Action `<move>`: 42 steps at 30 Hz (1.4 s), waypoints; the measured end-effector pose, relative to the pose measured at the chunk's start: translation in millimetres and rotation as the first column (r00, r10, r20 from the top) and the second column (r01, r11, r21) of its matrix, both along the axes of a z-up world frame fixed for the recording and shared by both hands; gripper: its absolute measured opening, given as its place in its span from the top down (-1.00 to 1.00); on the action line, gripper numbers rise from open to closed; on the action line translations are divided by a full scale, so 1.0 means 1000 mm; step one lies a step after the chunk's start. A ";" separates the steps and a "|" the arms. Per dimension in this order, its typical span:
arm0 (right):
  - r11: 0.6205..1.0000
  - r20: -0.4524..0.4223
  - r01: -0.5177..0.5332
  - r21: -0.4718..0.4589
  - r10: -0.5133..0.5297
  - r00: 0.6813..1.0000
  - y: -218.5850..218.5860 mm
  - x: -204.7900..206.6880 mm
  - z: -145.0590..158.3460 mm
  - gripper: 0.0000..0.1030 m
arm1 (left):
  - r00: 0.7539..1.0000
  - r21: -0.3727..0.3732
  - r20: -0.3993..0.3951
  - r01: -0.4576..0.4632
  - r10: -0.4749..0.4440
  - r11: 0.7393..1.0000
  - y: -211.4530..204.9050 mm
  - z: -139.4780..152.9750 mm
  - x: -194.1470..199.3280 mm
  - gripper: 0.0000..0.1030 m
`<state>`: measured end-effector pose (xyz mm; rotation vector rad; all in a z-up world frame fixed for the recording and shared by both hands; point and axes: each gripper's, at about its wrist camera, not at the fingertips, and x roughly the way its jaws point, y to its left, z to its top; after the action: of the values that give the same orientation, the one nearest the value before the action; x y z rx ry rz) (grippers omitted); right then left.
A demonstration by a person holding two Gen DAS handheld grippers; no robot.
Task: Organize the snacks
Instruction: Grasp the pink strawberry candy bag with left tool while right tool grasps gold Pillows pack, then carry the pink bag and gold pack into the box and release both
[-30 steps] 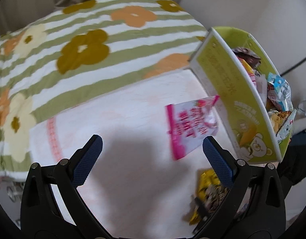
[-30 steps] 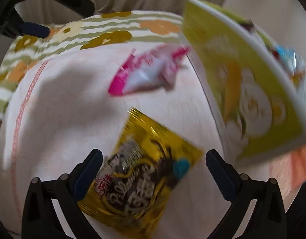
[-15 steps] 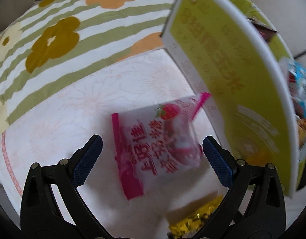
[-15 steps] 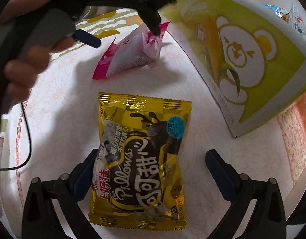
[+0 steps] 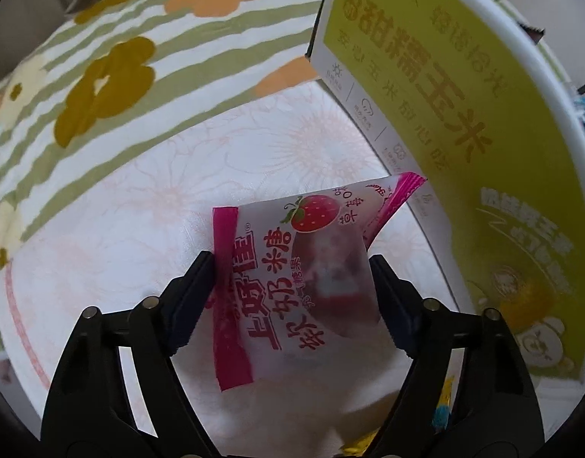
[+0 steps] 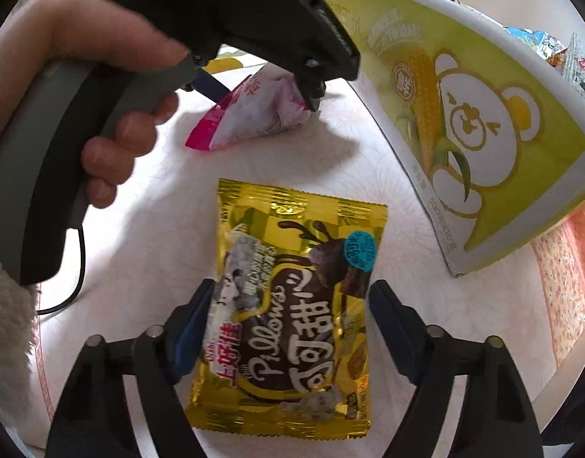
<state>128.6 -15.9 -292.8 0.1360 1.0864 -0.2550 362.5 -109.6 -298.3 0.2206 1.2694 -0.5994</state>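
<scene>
A pink-and-white strawberry candy bag (image 5: 277, 297) lies on the pale floral sheet (image 5: 140, 210) by the box. My left gripper (image 5: 290, 263) straddles it; its jaws are closing and both pads touch the bag's sides. In the right wrist view the same left gripper (image 6: 264, 95) pinches the pink bag (image 6: 254, 118). Nearer, a yellow chocolate pillow snack bag (image 6: 288, 343) lies flat. My right gripper (image 6: 292, 294) is closing on it, pads against both its long edges. A corner of the yellow bag (image 5: 443, 397) shows behind my left gripper's right finger.
A tall yellow-green cardboard box (image 6: 483, 133) with a bear print stands to the right, holding several snack packets (image 6: 559, 49). A striped flower quilt (image 5: 102, 76) lies beyond the sheet. A person's hand (image 6: 113, 76) and fuzzy sleeve (image 6: 6, 324) hold the left gripper; a cable (image 6: 79, 267) trails below.
My left gripper came down over the pink bag and narrowed onto it. My right gripper's jaws narrowed from wide apart onto the yellow bag's edges.
</scene>
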 end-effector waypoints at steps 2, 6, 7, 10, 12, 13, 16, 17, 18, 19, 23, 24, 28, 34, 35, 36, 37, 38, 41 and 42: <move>1.000 0.001 0.001 0.006 -0.001 1.000 0.002 0.000 0.001 -0.36 | 1.000 -0.002 0.006 0.003 -0.003 1.000 0.008 0.001 0.001 -0.48; 1.000 0.007 0.008 0.014 -0.008 1.000 0.006 -0.002 0.004 -0.34 | 0.999 -0.020 0.005 -0.042 0.042 0.999 0.026 0.008 0.003 -0.24; 1.000 0.009 0.010 0.014 -0.010 1.000 0.007 -0.003 0.004 -0.34 | 0.999 -0.030 -0.001 -0.053 0.053 0.998 0.031 0.010 0.004 -0.13; 1.000 0.013 0.009 0.012 -0.009 1.000 0.011 -0.005 0.006 -0.32 | 0.998 -0.028 -0.008 -0.061 0.061 0.998 0.041 0.010 0.003 -0.08; 1.000 0.016 0.006 0.016 -0.006 1.000 -0.007 -0.007 0.006 -0.26 | 0.998 -0.025 0.001 -0.060 0.060 0.998 0.046 0.011 0.001 -0.07; 1.000 0.019 0.005 0.022 -0.005 1.000 -0.015 -0.010 0.005 -0.24 | 0.998 -0.022 0.004 -0.061 0.061 0.998 0.050 0.012 0.000 -0.04; 0.999 0.036 0.002 0.037 -0.004 0.999 -0.021 -0.014 0.014 -0.21 | 0.997 -0.032 0.010 -0.075 0.076 0.997 0.062 0.017 -0.006 0.05; 0.999 0.046 -0.003 0.033 0.001 0.999 -0.020 -0.015 0.019 -0.21 | 0.997 -0.034 0.014 -0.081 0.081 0.996 0.065 0.019 -0.007 0.05; 0.999 0.053 -0.008 0.031 0.007 0.999 -0.019 -0.016 0.021 -0.21 | 0.996 -0.040 0.019 -0.088 0.089 0.995 0.070 0.022 -0.008 0.05; 0.999 0.063 -0.017 0.027 0.015 0.998 -0.018 -0.018 0.024 -0.20 | 0.995 -0.047 0.024 -0.097 0.099 0.994 0.076 0.026 -0.009 0.05; 0.998 0.096 -0.044 0.033 0.041 0.995 -0.013 -0.020 0.042 -0.20 | 0.990 -0.070 0.062 -0.126 0.131 0.989 0.097 0.052 -0.016 0.05; 0.998 0.110 -0.053 0.034 0.049 0.993 -0.013 -0.020 0.050 -0.20 | 0.988 -0.074 0.073 -0.130 0.135 0.989 0.099 0.059 -0.017 0.05; 0.996 0.159 -0.084 0.040 0.076 0.984 -0.019 -0.026 0.083 -0.20 | 0.977 -0.100 0.149 -0.142 0.156 0.985 0.115 0.105 -0.023 0.05; 0.986 0.257 -0.156 0.057 0.137 0.957 -0.036 -0.028 0.148 -0.20 | 0.954 -0.184 0.225 -0.158 0.198 0.970 0.120 0.177 -0.028 0.05; 0.984 0.280 -0.166 0.070 0.140 0.950 -0.043 -0.029 0.162 -0.20 | 0.951 -0.192 0.234 -0.159 0.202 0.969 0.118 0.186 -0.028 0.05; 0.982 0.292 -0.173 0.079 0.143 0.946 -0.048 -0.030 0.170 -0.20 | 0.947 -0.205 0.246 -0.159 0.207 0.966 0.116 0.198 -0.030 0.05; 0.979 0.308 -0.183 0.088 0.148 0.940 -0.056 -0.031 0.180 -0.20 | 0.944 -0.214 0.252 -0.159 0.211 0.964 0.114 0.205 -0.030 0.05; 0.977 0.326 -0.193 0.094 0.153 0.933 -0.066 -0.032 0.191 -0.20 | 0.940 -0.227 0.260 -0.160 0.219 0.961 0.109 0.216 -0.032 0.05; 0.969 0.356 -0.225 0.102 0.176 0.918 -0.084 -0.026 0.215 -0.20 | 0.930 -0.242 0.281 -0.169 0.236 0.956 0.089 0.235 -0.037 0.05; 0.965 0.365 -0.241 0.099 0.190 0.911 -0.094 -0.019 0.225 -0.20 | 0.926 -0.251 0.287 -0.175 0.246 0.952 0.080 0.240 -0.039 0.05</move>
<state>109.2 -110.1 -67.7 0.1797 0.7516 0.0492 323.2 -29.6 -57.9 -0.0089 0.8931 -0.4909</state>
